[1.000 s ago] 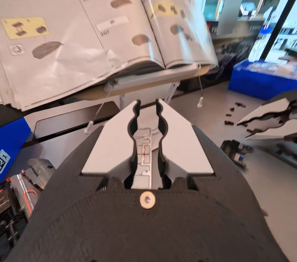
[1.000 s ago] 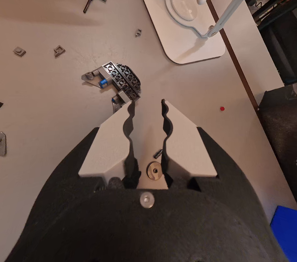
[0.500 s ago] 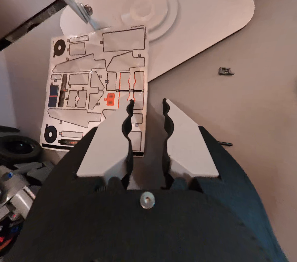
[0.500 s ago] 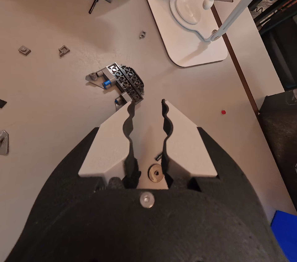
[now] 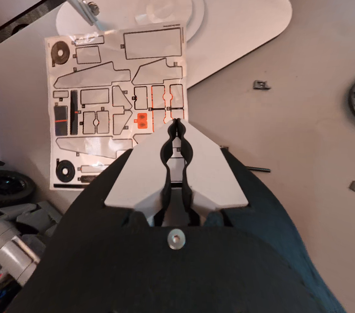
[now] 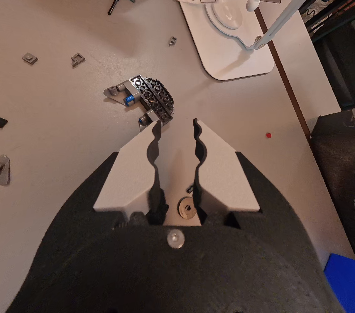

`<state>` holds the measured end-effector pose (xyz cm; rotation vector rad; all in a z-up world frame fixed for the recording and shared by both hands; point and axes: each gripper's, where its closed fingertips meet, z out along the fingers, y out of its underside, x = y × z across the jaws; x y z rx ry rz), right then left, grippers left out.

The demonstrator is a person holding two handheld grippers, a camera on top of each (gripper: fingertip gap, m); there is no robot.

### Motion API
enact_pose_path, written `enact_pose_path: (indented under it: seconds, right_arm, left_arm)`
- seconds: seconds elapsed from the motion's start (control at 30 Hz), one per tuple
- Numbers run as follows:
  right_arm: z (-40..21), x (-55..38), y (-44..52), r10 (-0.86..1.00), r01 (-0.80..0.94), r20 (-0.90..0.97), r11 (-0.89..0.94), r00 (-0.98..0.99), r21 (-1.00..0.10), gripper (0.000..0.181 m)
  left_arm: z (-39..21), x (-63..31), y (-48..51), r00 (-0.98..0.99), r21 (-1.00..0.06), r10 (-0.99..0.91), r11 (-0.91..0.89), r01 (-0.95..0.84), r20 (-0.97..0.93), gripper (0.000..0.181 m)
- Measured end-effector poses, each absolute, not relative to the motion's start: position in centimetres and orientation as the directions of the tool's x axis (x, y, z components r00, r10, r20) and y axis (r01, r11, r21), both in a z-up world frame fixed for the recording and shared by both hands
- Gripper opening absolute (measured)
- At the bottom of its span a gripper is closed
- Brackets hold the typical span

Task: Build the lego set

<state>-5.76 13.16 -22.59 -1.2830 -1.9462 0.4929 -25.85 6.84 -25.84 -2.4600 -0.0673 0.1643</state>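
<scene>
Below, the left gripper (image 5: 176, 120) pinches the sticker sheet (image 5: 115, 96) on the grey table (image 5: 269, 121); the right gripper (image 6: 176, 121) is spread.

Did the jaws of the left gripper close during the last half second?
Yes. The left gripper now has its jaws together over the sticker sheet; before, a clear gap separated them.

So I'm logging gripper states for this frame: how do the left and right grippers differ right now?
The left gripper is shut, tips meeting over the sticker sheet; whether it pinches the sheet is unclear. The right gripper is open and empty. The left sits over the sheet's edge; the right sits over bare table, its left tip beside the dark lego assembly. Both have white fingers with wavy black pads.
</scene>
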Motion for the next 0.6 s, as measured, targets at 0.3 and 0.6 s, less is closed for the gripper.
enact_pose_path:
  seconds: [0.3,0.6]
  right_arm:
    - [-22.3,-5.7,13.3,0.902,0.611,0.370,0.425,-0.223,-0.668,0.032]
    - [-22.1,-5.6,13.3,0.902,0.607,0.371,0.426,-0.222,-0.671,0.032]
  left_arm:
    - [-24.6,-22.9,7.5,0.996,-0.679,-0.076,-0.728,-0.094,-0.056,0.000]
    - [-25.9,-24.0,7.5,0.999,-0.651,0.042,-0.759,0.019,-0.019,0.062]
